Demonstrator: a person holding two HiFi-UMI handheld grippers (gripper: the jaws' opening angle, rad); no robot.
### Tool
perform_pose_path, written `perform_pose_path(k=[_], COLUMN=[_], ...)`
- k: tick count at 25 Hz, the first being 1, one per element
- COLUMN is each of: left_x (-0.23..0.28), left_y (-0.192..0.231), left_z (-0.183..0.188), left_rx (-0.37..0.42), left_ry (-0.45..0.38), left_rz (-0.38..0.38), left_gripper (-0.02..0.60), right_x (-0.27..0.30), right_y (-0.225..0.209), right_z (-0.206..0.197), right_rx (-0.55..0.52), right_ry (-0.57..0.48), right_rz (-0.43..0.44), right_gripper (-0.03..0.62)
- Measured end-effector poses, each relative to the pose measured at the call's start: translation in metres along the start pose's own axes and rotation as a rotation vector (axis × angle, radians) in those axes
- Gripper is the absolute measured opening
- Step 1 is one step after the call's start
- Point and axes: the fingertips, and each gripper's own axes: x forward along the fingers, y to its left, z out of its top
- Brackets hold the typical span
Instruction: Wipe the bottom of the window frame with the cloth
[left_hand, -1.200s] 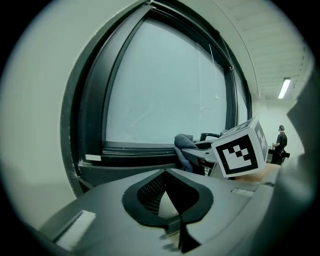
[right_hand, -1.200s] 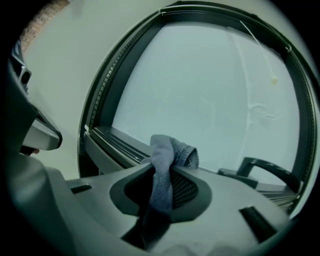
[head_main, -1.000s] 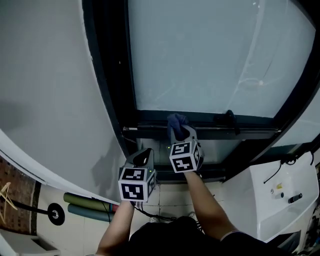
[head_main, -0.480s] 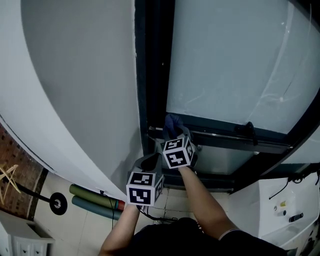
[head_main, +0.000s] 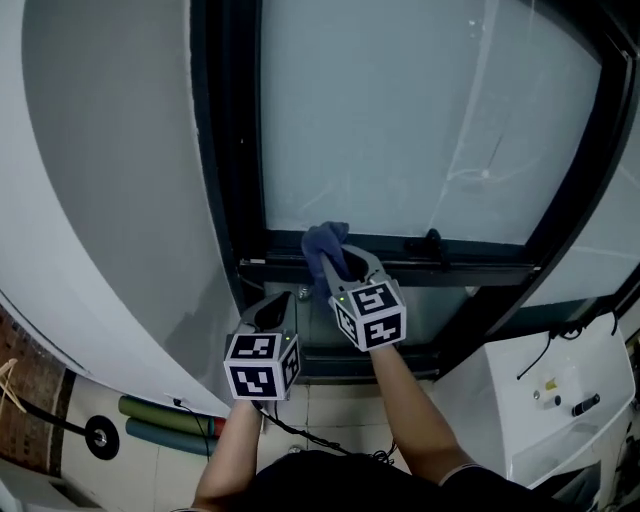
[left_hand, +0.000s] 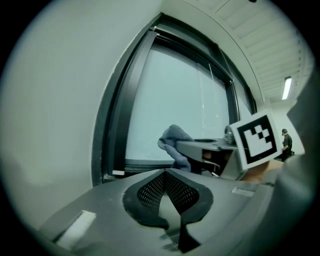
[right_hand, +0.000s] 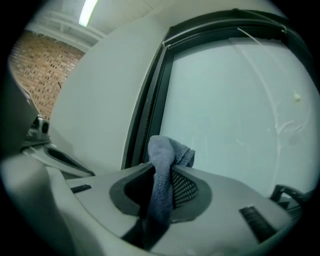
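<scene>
At 9 o'clock in the head view a plain grey wall (head_main: 110, 150) is seen. Below it, toward 8 o'clock, two rolled items (head_main: 160, 422) are laid on the pale floor (head_main: 140, 462).

The left gripper (head_main: 276, 308) is carried low, just beside the lower left corner of the dark window frame (head_main: 225, 150). In the left gripper view, the left gripper (left_hand: 165, 172) is shown with its jaws pressed together at the tips and nothing caught between them.

At about 1 o'clock from it, the blue cloth (head_main: 323, 243) is bunched at the frame's bottom rail (head_main: 480, 268), near the rail's left end. The cloth appears to be pressed onto the rail, though actual contact cannot be made out with certainty.

The cloth is clamped by the right gripper (head_main: 343, 268). In the right gripper view, the jaws of the right gripper (right_hand: 162, 172) are closed on a strip of the cloth (right_hand: 161, 155), and its bunched top is pushed out past the tips. From the left gripper view the same cloth (left_hand: 175, 142) is seen at 12 o'clock, in front of the frosted pane (head_main: 400, 120).

A dark handle (head_main: 432, 241) is mounted on the rail at 3 o'clock from the cloth, apart from it. At 4 o'clock a white unit (head_main: 560, 400) is stood below the frame.
</scene>
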Motion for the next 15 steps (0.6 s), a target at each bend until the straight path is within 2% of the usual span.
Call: perform_pose_path(k=[4,7,15], left_x=[0.009,0.007,-0.011], left_y=[-0.062,-0.108,-0.205], left_z=[0.024,0.031,0.019], left_rx=[0.012,0.022,0.058], left_ry=[-0.066,-0.083,-0.048], left_rz=[-0.072,-0.128,-0.206], left_gripper=[0.006,0.006,0.006], right_x=[-0.073,-0.127,-0.242], right_y=[-0.035,-0.06,-0.095], right_z=[0.005,0.003,-0.014], right_rx=[0.026,0.071,0.123], right_ry=[-0.027,-0.039,-0.016], right_rz=[0.007,-0.023,-0.078], right_gripper=[0.087,0.089,0.095])
